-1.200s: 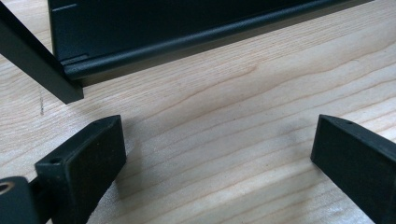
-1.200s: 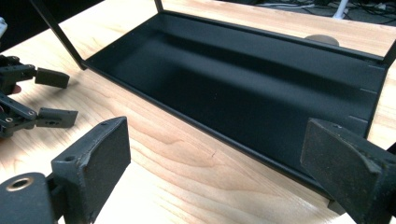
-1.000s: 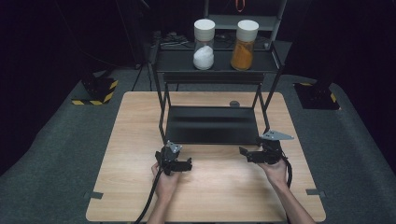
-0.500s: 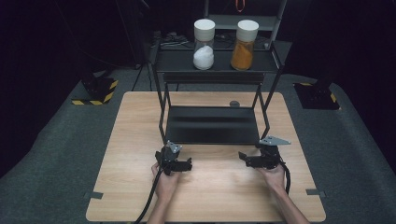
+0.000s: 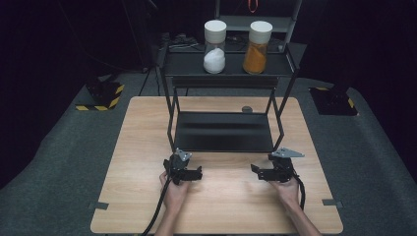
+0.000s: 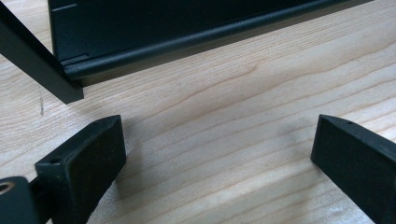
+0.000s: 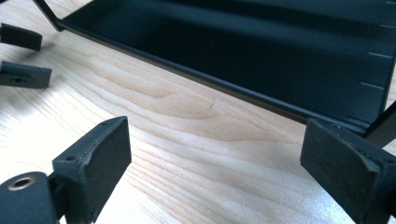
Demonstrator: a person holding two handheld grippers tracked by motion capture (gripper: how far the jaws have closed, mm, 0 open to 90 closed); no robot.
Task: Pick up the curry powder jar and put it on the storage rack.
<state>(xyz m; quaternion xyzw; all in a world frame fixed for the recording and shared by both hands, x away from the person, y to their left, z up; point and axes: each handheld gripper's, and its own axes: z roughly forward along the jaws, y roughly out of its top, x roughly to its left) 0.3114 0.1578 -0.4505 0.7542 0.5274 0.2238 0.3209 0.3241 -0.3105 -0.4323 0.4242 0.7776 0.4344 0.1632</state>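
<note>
Both grippers, the left gripper [image 5: 196,173] and the right gripper [image 5: 256,171], rest released and empty on the wooden surface [image 5: 147,137] before the black rack [image 5: 223,132]. No step seems begun; next likely a reach upward. Two jars stand on its top shelf: one white jar [image 5: 215,40], one orange jar [image 5: 258,40].

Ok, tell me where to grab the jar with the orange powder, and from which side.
Grip the orange jar around its clear round body, below the white lid, coming in level from the front, the person's side. It stands upright on the rack's top shelf, apart from the white jar on its left, so open jaws should fit either side. The right gripper is probably the nearer one.
</note>
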